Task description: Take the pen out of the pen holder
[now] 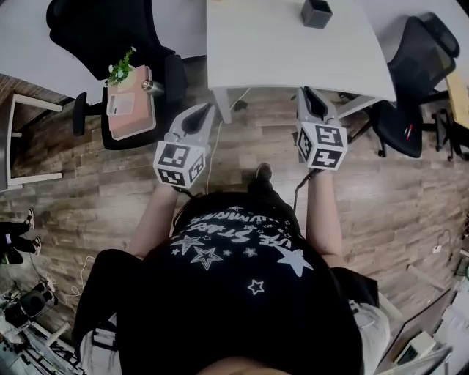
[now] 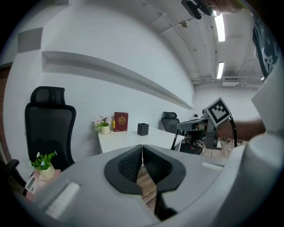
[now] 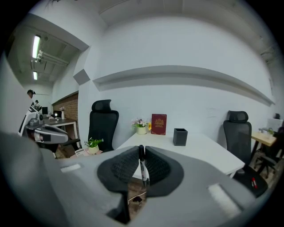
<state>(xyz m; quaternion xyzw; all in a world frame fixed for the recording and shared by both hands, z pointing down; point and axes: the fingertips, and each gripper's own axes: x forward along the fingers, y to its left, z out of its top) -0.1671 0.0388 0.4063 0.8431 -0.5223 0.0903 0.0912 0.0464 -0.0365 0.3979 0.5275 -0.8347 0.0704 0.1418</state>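
The dark square pen holder [image 1: 316, 13] stands on the white table [image 1: 286, 58] ahead of me; it also shows as a pen holder [image 3: 180, 136] in the right gripper view and as a pen holder [image 2: 143, 129] in the left gripper view. My right gripper [image 3: 142, 153] is shut on a pen [image 3: 142, 167] with a black cap and white barrel, held upright between the pads. In the head view the right gripper [image 1: 311, 99] hangs short of the table's near edge. My left gripper [image 2: 142, 150] is shut with nothing in it; the left gripper [image 1: 198, 119] is over the floor.
A black chair [image 1: 124, 66] at the left carries a small potted plant [image 1: 119, 69] and a pink box. Another black chair [image 1: 418, 80] stands to the right of the table. A red book [image 3: 159, 124] and flowers [image 3: 140, 125] sit at the table's far end.
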